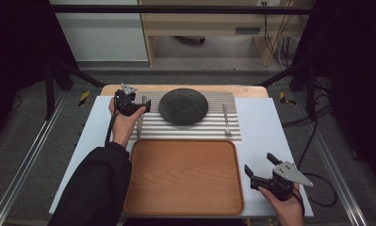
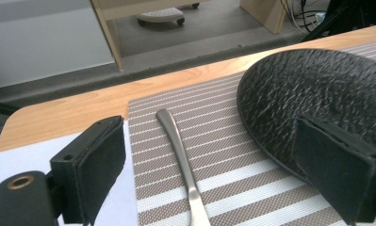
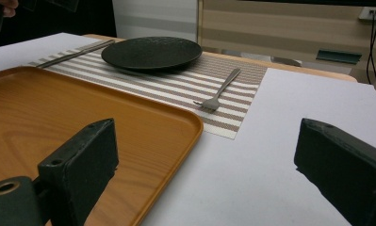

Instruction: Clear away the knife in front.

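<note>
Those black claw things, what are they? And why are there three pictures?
A person holds a pinching tool, called a gripper, in each hand. One picture looks down from above. The other two come from small cameras riding on each gripper. The left gripper hovers open over a metal knife handle lying on a striped placemat, beside a black plate. A fork lies on the mat's other side. A wooden tray sits nearer the person. The right gripper is open above the white table. Neither holds anything.
</note>
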A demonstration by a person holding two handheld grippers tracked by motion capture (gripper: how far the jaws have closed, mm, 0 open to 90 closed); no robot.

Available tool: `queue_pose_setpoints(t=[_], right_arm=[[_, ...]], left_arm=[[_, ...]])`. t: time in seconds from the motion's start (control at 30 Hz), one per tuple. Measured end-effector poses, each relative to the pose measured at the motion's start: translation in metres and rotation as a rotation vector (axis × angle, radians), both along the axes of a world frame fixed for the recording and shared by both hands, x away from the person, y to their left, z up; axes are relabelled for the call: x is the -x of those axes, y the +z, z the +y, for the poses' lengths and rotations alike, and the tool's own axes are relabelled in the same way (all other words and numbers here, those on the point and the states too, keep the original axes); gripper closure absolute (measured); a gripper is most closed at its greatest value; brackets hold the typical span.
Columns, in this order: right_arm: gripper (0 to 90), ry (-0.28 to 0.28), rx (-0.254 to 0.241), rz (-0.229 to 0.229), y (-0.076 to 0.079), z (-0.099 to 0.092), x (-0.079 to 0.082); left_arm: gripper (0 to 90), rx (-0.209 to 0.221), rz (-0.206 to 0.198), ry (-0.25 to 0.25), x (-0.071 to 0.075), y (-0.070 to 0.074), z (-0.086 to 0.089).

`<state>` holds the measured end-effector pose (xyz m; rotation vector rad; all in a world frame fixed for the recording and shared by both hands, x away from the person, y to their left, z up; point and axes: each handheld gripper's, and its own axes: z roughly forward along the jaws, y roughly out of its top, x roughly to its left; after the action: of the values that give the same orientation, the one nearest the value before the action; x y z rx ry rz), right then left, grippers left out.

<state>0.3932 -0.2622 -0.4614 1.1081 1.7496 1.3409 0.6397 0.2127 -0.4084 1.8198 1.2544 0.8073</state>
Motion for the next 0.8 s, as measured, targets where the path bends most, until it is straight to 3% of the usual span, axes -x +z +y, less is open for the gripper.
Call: queue_pose_setpoints(t=[0.37,0.8], right_arm=[[7.1,0.0,0.003,0.007,0.0,0.0,0.0],[7.7,0.003,-0.005,0.013,0.0,-0.002,0.0]], left_arm=[[17.5,-0.006,0.062,0.016,-0.008,-0.02,0.002],[41.7,-0.011,0.123,0.018,-0.017,-0.046,-0.002]])
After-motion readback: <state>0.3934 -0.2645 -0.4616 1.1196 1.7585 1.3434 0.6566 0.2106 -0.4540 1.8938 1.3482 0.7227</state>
